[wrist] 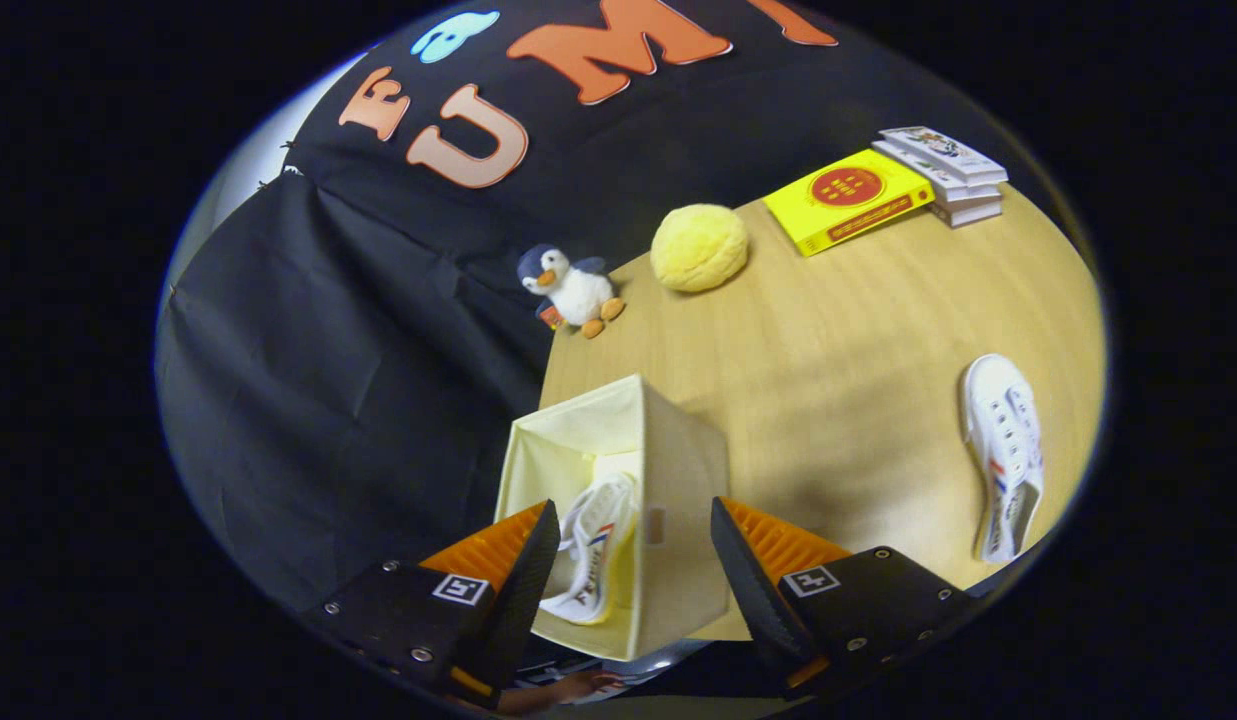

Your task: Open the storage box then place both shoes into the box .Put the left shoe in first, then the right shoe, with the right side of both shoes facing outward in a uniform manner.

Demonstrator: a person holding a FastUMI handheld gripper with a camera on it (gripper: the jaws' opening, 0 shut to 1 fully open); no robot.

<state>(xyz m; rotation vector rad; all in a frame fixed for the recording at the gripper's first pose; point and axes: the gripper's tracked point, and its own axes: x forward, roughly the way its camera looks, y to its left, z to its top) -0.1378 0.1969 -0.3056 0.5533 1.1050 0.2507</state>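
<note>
While the tongs hang spread wide with nothing between them, we're looking down into the open storage box, which sits at the near left edge of the bench. One shoe is already inside, standing on its edge against the box's left wall. So by our guess that's the left one done, though we can't confirm which foot it is from here.

The second shoe lies on the bench well off to the right of the box, toe pointing far, heel near.

Handling-wise, we'd say it's a light canvas sneaker: soft upper that squashes, stiffer rubber sole. Not fragile, not slippery, but floppy if pinched by the laces or tongue. We'd probably grab it across the heel collar or mid-body, one finger on each side wall, so the sole keeps it rigid and we can tip it onto its edge to match the first one.

The box looks like soft fabric too, so bumping its wall could shove it around.
</note>
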